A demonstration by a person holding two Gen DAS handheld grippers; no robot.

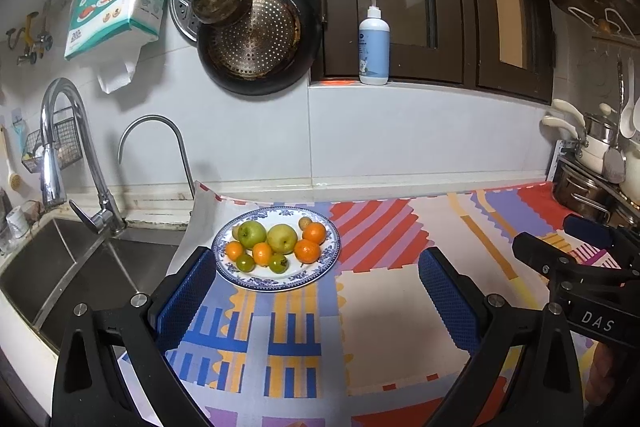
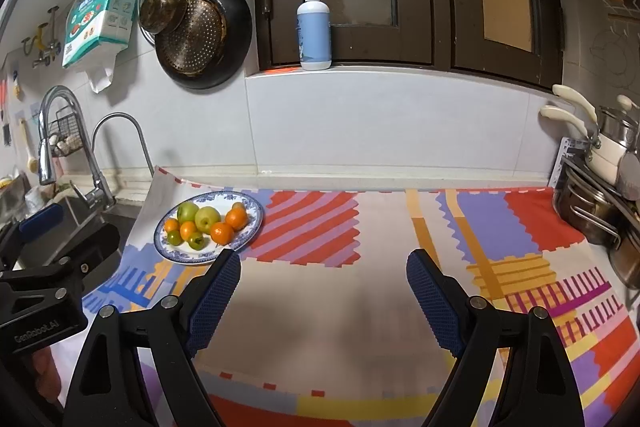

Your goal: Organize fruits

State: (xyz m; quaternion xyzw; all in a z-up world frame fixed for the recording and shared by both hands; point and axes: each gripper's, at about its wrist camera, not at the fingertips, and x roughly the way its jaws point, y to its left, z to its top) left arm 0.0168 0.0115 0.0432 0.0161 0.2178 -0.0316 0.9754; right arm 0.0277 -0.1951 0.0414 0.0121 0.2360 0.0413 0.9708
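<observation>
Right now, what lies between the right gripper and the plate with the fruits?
Only bare patterned cloth, as the right wrist view shows. The right gripper is open and empty, and the plate sits just beyond its left finger, up and to the left.

Your left tool [image 1: 316, 291] has its jaws spread wide, nothing between the blue pads [image 1: 186, 301], pitched slightly down. Your right tool [image 2: 324, 301] is also spread, pads [image 2: 434, 301] clear, same shallow downward tilt. Both sit side by side, each visible at the edge of the other's view. Neither grips anything.
</observation>
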